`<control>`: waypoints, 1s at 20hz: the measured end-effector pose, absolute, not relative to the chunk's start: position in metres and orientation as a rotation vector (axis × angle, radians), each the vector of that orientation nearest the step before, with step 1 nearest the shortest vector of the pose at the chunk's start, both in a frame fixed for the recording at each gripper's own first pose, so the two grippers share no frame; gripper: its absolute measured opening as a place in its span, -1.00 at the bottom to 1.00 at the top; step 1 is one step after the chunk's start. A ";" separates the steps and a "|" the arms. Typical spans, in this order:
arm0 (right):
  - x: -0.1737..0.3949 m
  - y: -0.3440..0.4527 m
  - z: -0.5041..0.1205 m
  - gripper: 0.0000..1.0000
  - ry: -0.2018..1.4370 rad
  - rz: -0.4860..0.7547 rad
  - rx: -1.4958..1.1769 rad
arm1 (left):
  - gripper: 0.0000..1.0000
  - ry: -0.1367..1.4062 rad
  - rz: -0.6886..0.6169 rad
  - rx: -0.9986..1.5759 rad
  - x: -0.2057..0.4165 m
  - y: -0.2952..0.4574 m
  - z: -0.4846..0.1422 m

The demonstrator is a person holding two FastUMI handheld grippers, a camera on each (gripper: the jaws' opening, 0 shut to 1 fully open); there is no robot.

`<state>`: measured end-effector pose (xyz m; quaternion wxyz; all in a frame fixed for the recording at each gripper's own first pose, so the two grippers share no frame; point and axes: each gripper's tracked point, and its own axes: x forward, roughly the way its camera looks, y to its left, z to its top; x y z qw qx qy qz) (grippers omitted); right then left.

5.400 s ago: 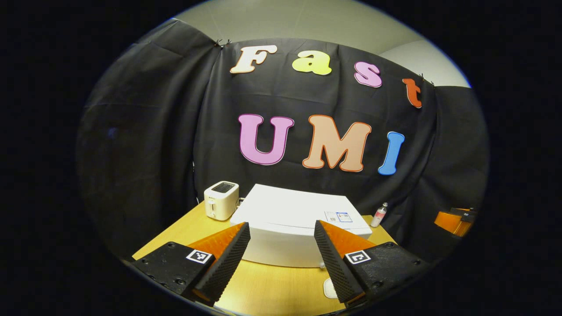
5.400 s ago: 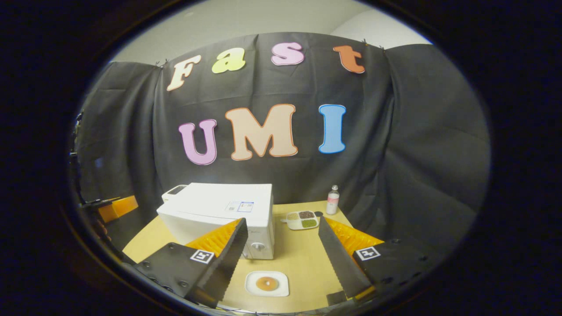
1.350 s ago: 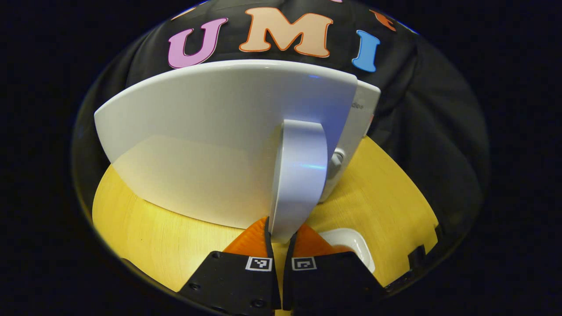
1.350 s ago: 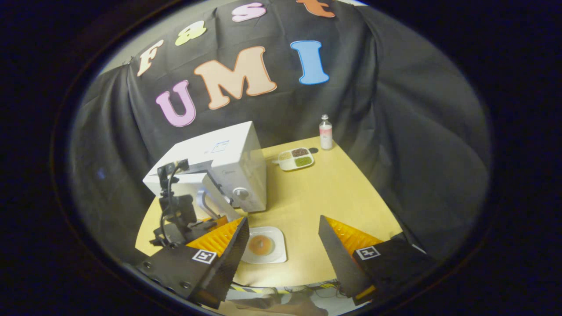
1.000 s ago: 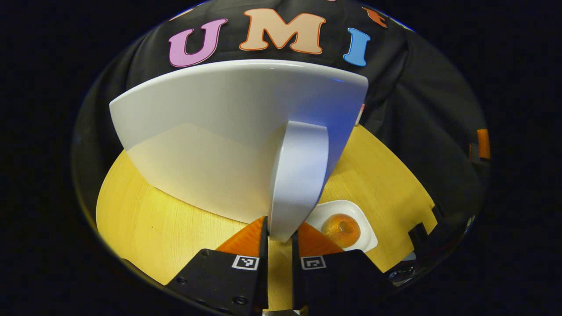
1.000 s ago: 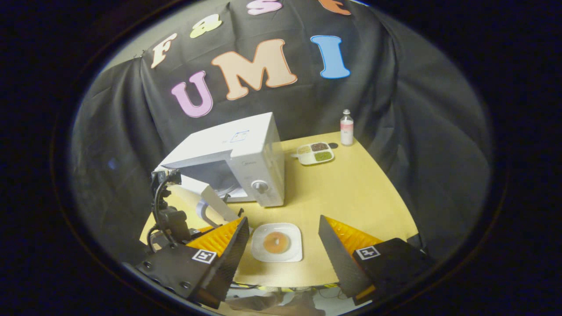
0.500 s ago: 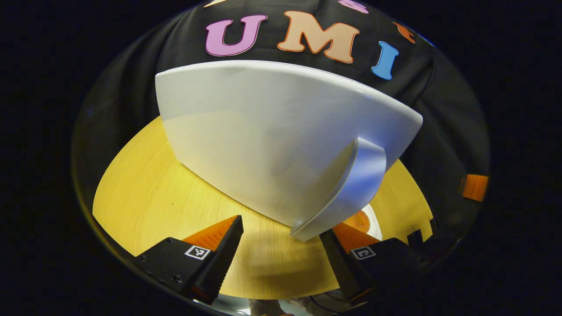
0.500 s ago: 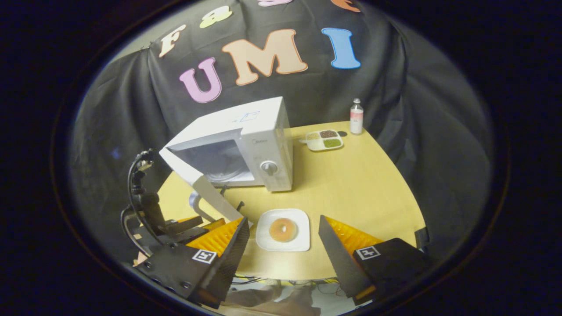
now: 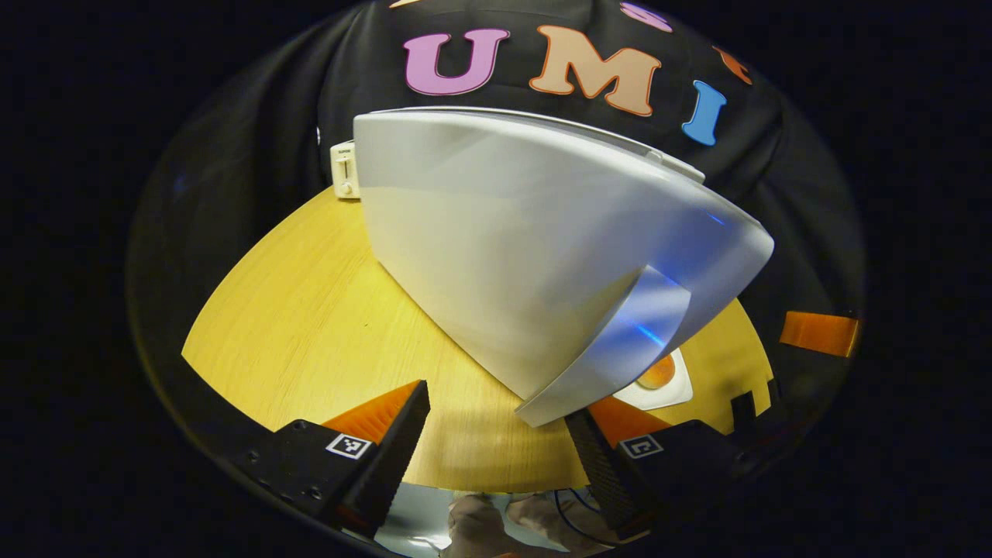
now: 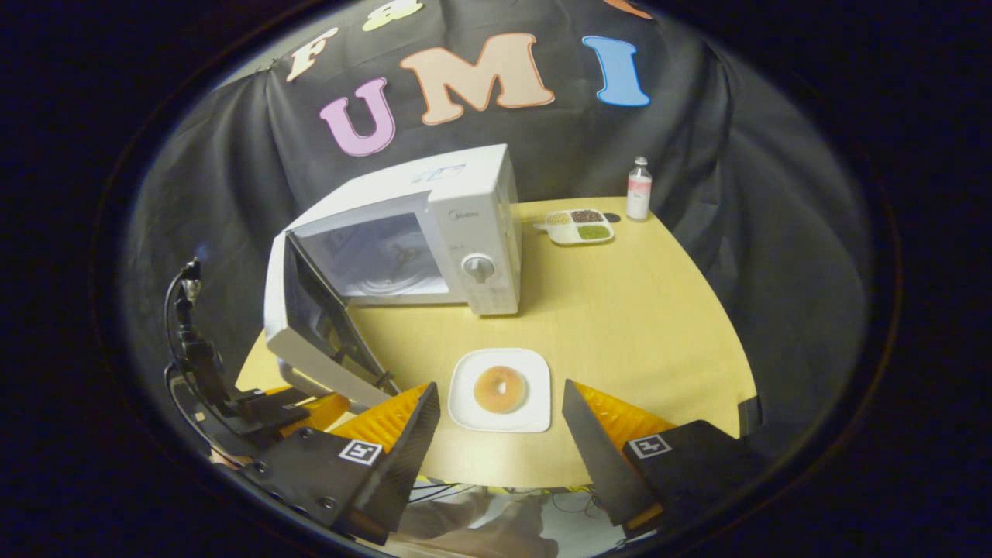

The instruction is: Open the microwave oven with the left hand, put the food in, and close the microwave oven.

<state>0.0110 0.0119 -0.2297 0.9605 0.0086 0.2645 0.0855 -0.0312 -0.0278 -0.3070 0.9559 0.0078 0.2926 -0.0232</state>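
Door's open, food comes next

The left gripper (image 9: pixel 496 434) has spread jaws beside the microwave (image 10: pixel 434 225) door handle (image 9: pixel 612 349), probably not touching. The right gripper (image 10: pixel 500 434), jaws wide, hovers over the donut (image 10: pixel 500 389) on its plate (image 10: pixel 535 415), needing a pinch on the plate.

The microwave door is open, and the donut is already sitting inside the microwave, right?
Not quite. The microwave door is open, but the donut sits on its white plate on the table in front, as the right gripper view shows.
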 end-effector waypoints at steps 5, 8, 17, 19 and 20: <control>0.014 0.012 -0.246 0.99 0.593 0.174 0.015 | 0.99 0.585 0.067 -0.028 -0.059 0.009 -0.300; 0.021 0.012 -0.245 0.97 0.583 0.188 -0.016 | 0.99 0.573 0.147 -0.057 -0.073 0.033 -0.294; 0.037 0.021 -0.255 0.97 0.613 0.272 -0.078 | 0.94 0.541 0.305 -0.188 -0.112 0.090 -0.282; 0.041 0.023 -0.262 0.97 0.630 0.293 -0.101 | 0.93 0.534 0.345 -0.212 -0.121 0.102 -0.279; 0.044 0.024 -0.266 0.99 0.640 0.304 -0.112 | 0.94 0.526 0.374 -0.215 -0.126 0.110 -0.278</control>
